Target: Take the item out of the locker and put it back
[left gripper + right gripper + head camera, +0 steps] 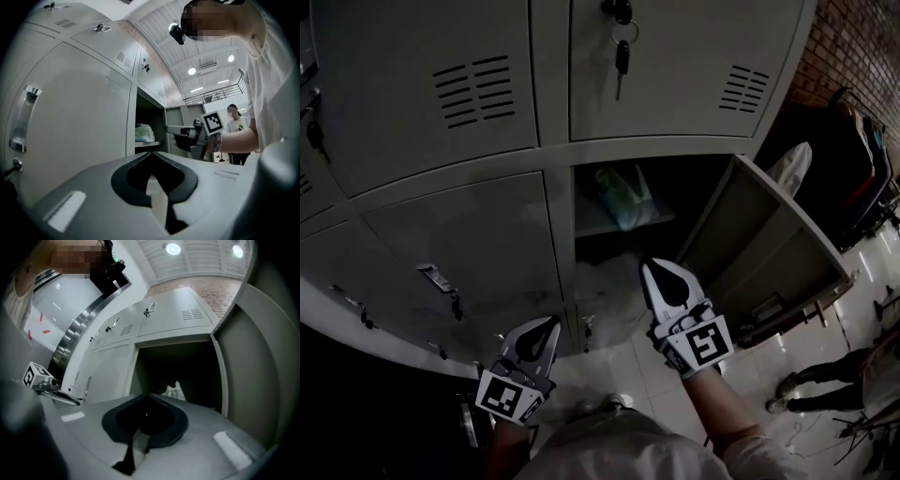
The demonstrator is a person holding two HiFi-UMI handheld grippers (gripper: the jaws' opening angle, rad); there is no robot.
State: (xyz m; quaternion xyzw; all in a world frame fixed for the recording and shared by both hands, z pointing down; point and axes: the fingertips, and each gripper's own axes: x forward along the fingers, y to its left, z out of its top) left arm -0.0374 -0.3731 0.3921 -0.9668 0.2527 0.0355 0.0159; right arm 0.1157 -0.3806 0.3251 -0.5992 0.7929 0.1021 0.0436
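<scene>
I face a bank of grey sheet-metal lockers (441,187) with louvred vents. Glossy pale floor tiles (623,375) lie below the fingers, and a brick wall (862,47) stands off to the right of them. The right gripper (648,266) has its fingers pressed together on nothing, and the left gripper (554,322) is the same, closed and empty. Ahead of the right fingers the open locker (586,202) is dark inside, its door (769,244) swung out to their right. The crumpled pale plastic bag (623,195) sits on the shelf (598,228) inside, well apart from both grippers. The head view gives me the floor and the keys (621,42) hanging above. The gripper views show the ribbed ceiling (187,37) and round lamps (192,71).
</scene>
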